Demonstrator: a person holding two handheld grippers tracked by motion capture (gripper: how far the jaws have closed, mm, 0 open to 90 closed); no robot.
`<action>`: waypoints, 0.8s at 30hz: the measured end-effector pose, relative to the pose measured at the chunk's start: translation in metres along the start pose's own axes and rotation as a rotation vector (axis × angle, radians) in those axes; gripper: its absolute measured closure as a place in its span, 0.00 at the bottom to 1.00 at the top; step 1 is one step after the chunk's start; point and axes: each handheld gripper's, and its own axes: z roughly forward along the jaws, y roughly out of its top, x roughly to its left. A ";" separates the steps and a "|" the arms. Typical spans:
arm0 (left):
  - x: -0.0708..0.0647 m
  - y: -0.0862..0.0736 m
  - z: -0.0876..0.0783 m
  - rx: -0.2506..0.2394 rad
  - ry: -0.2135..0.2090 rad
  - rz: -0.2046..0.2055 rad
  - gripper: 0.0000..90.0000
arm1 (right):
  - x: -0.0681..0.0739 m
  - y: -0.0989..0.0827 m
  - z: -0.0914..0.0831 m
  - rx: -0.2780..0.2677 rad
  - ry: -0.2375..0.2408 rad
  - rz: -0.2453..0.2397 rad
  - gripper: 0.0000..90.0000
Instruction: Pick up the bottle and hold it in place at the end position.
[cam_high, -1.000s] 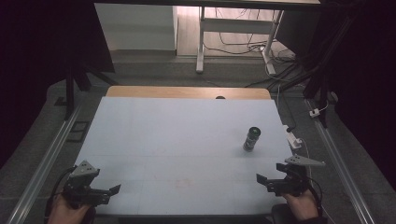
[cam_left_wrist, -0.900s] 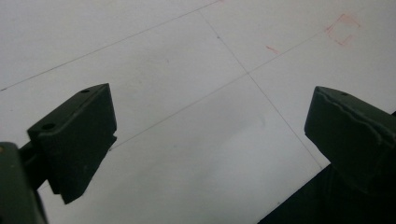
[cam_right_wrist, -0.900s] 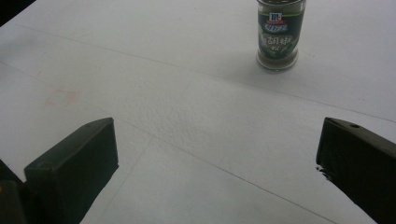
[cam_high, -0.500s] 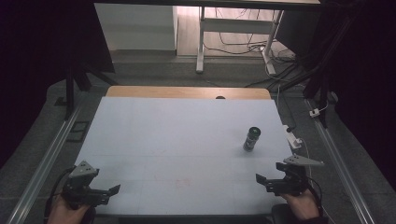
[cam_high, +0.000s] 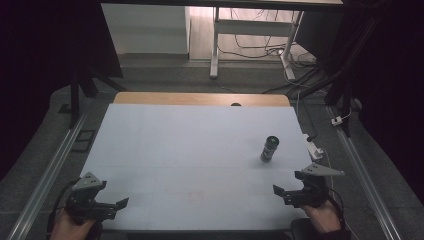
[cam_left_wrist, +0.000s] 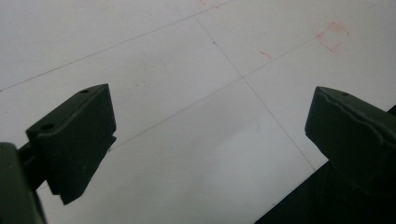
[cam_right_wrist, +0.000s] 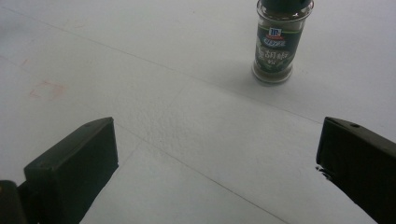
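A small glass spice jar with a dark label and dark cap stands upright on the white table, toward its right side. In the right gripper view the jar is ahead of the jaws and a little to the right, well apart from them. My right gripper hovers at the table's front right corner, open and holding nothing. My left gripper is at the front left corner, also open, with only bare table between its jaws.
A white adapter with a cable lies just off the table's right edge. Metal rails run along both sides. A wooden strip borders the far edge. Faint red marks show on the table surface.
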 end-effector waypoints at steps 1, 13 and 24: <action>0.000 0.000 0.000 -0.001 -0.001 0.000 0.03 | 0.000 0.000 0.000 0.000 0.006 0.000 0.00; 0.000 0.000 -0.001 -0.009 -0.007 0.010 0.03 | -0.007 0.007 0.012 -0.022 0.001 -0.011 0.00; 0.000 0.000 -0.001 -0.012 -0.011 0.014 0.02 | -0.021 0.015 0.025 -0.047 0.004 0.007 0.00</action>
